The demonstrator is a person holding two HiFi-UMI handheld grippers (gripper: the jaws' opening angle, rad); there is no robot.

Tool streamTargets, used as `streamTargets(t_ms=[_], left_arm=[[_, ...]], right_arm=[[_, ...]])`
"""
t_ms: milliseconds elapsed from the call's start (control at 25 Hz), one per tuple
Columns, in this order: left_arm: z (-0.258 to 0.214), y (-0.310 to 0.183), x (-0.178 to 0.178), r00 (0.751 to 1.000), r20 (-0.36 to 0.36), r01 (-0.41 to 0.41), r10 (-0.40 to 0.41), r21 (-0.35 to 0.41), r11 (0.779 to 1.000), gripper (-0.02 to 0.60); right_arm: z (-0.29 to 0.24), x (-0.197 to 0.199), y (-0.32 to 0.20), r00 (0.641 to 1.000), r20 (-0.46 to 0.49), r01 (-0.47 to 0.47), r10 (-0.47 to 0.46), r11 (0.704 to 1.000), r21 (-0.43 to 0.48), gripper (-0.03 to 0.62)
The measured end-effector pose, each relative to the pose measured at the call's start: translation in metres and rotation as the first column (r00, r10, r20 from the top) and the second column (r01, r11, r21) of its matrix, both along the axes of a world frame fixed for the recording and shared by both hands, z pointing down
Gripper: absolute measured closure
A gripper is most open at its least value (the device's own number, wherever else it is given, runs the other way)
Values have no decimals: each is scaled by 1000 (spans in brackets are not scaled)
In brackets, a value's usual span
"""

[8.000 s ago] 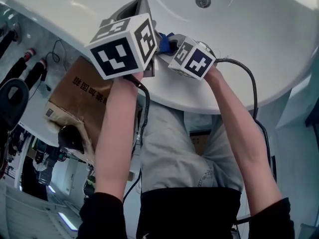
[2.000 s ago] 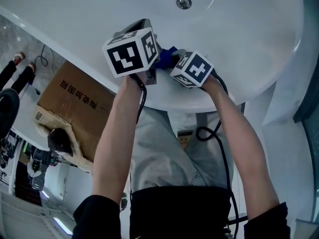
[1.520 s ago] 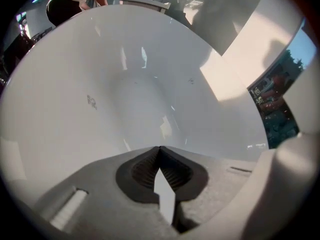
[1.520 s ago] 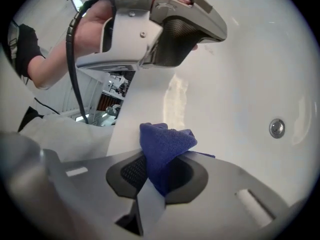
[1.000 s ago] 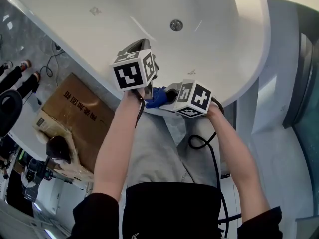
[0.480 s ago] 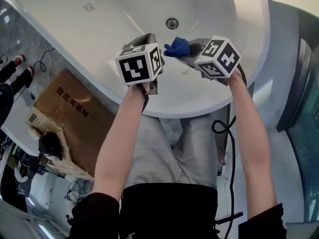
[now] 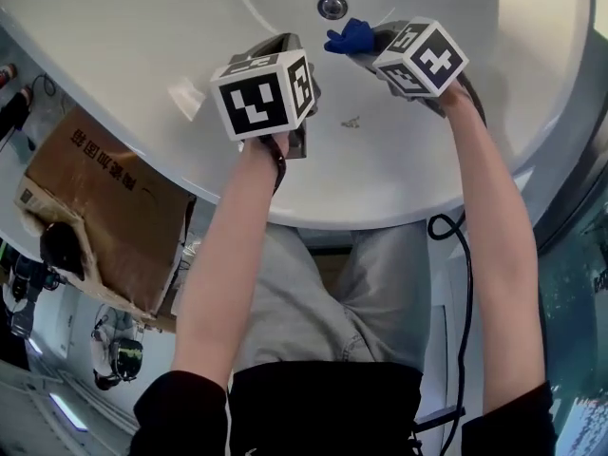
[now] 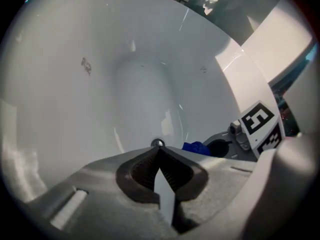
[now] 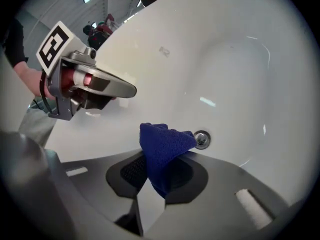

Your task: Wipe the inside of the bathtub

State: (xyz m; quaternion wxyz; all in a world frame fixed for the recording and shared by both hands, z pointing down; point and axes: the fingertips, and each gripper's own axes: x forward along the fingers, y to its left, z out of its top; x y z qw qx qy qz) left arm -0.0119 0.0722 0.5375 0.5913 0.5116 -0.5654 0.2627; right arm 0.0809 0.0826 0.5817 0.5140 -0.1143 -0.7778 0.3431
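Note:
The white bathtub [image 7: 133, 27] fills the upper head view, with its round metal drain [image 7: 332, 7] near the top. My right gripper [image 7: 366, 44] is shut on a dark blue cloth [image 7: 349, 36], held above the tub floor just right of the drain. In the right gripper view the blue cloth [image 9: 162, 151] sticks up from the jaws, beside the drain [image 9: 201, 139]. My left gripper [image 7: 290, 50] is shut with nothing in it, hanging over the tub's inner wall left of the cloth. In the left gripper view the jaws [image 8: 159, 156] meet in front of the drain [image 8: 157, 143].
A brown cardboard box [image 7: 95, 207] stands on the floor outside the tub's left rim. A small dark mark [image 7: 351, 122] sits on the tub's near inner wall. A black cable [image 7: 454, 255] hangs from my right arm. Glass panelling [image 7: 579, 255] borders the right.
Both grippers have moved from the tub's near rim out over its inside. The right one carried the blue cloth from beside the left gripper up toward the drain.

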Motion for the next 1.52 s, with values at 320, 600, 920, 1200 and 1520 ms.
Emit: streamTargets(t_ms=[320, 600, 920, 1200, 1520], left_arm=[[59, 16, -4, 995, -23, 97, -98, -53, 994, 579], [78, 20, 13, 996, -46, 67, -70, -76, 995, 580], [92, 24, 10, 995, -45, 82, -86, -82, 993, 580], [92, 27, 8, 994, -49, 89, -94, -87, 992, 579], [79, 21, 4, 994, -37, 101, -103, -58, 993, 580]], right_arm=[[83, 9, -2, 977, -120, 180, -176, 983, 20, 520], [115, 16, 4, 946, -164, 291, -280, 956, 48, 519], [140, 22, 21, 929, -216, 320, -302, 946, 54, 519], [146, 32, 40, 905, -251, 354, -342, 935, 1, 519], [121, 40, 63, 854, -227, 467, -468, 882, -61, 519]])
